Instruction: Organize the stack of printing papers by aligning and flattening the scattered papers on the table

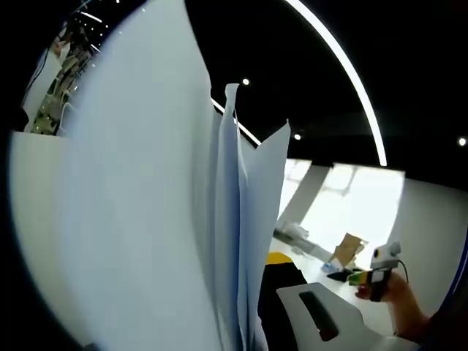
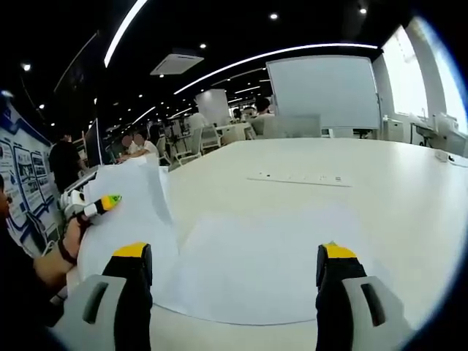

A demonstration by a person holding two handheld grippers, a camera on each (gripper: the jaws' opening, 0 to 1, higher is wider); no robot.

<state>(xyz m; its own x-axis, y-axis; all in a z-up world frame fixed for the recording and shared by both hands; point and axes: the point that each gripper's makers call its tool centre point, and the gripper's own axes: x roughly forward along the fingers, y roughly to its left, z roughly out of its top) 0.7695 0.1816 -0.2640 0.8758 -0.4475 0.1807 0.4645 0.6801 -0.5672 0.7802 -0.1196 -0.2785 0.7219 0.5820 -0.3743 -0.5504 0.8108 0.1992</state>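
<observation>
Standing on edge right before the lens in the left gripper view, the papers (image 1: 168,219) rise as several fanned white sheets, their upper corners splayed apart; that view's own jaws are hidden behind them, so whether the left gripper is closed on them cannot be told. In the right gripper view one flat sheet (image 2: 256,263) lies on the white table (image 2: 380,183), beside the lifted sheets. The right gripper (image 2: 232,281) hangs over it, jaws wide apart, holding nothing. A whiteboard (image 2: 322,91) stands beyond the table
</observation>
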